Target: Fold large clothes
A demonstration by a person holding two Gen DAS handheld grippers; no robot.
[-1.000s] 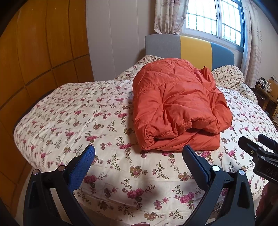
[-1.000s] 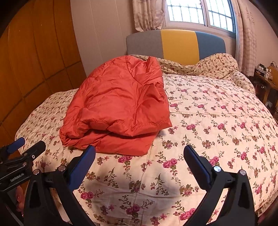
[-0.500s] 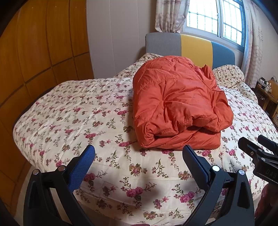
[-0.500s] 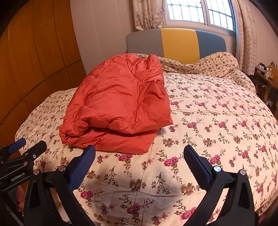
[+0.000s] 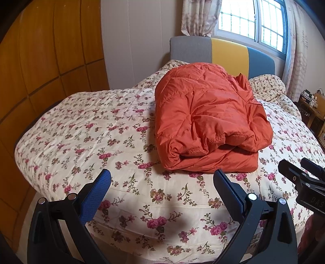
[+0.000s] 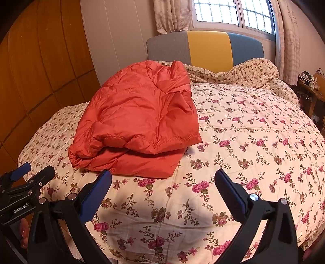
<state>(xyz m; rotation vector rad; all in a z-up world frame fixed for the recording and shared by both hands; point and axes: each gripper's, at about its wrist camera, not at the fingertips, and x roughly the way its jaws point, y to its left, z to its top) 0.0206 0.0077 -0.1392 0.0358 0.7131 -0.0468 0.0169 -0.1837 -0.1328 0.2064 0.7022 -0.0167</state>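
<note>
An orange padded jacket [image 5: 205, 121] lies folded into a thick bundle on the floral bedspread [image 5: 91, 138]; it also shows in the right wrist view [image 6: 138, 121]. My left gripper [image 5: 162, 178] is open and empty, hovering above the bed's near edge, short of the jacket's front fold. My right gripper [image 6: 162, 178] is open and empty, also near the front edge, just right of the jacket's front corner. Each gripper shows in the other's view: the right one at the right edge of the left wrist view [image 5: 300, 172], the left one at the left edge of the right wrist view [image 6: 26, 172].
A grey, yellow and blue headboard [image 5: 221, 54] stands behind the jacket under a curtained window [image 6: 233, 12]. Wooden wardrobe panels [image 5: 40, 61] line the left side. A cluttered bedside table [image 6: 310, 85] stands far right. Rumpled floral bedding [image 6: 254, 71] lies by the headboard.
Both grippers have drawn back slightly from the jacket and stayed open. The jacket has not moved.
</note>
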